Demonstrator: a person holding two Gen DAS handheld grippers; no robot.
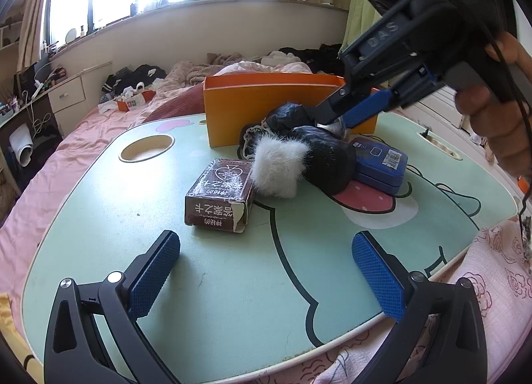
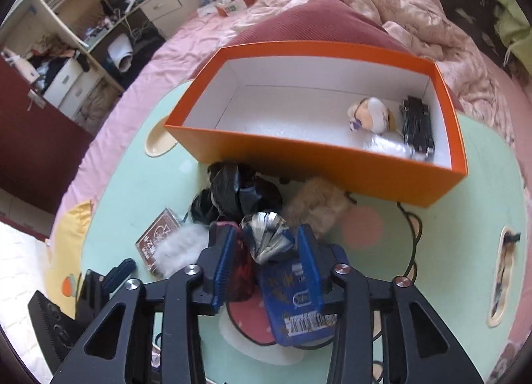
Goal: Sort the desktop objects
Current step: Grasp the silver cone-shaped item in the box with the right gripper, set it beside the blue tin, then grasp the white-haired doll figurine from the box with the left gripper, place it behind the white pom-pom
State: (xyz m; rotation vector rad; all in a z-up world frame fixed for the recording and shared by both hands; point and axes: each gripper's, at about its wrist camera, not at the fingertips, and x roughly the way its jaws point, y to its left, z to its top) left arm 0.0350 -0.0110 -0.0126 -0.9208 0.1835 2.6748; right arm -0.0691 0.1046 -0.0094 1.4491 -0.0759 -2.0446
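Silver foil packet (image 2: 266, 234) pinched between the blue pads of the right gripper (image 2: 264, 251), its crumpled end pointing toward the orange box (image 2: 312, 158) at the table's (image 1: 232, 284) far edge. The packet sits above a blue case (image 2: 296, 304), whose long axis runs roughly toward the box. Left gripper (image 1: 266, 271) spread wide, holding nothing, near the table's near edge. Brown carton (image 1: 219, 194) lies near mid-table, long axis toward the box. Fur pieces and black bags lie piled against the box's front wall; a plush toy (image 2: 370, 114) rests inside the box at its right end.
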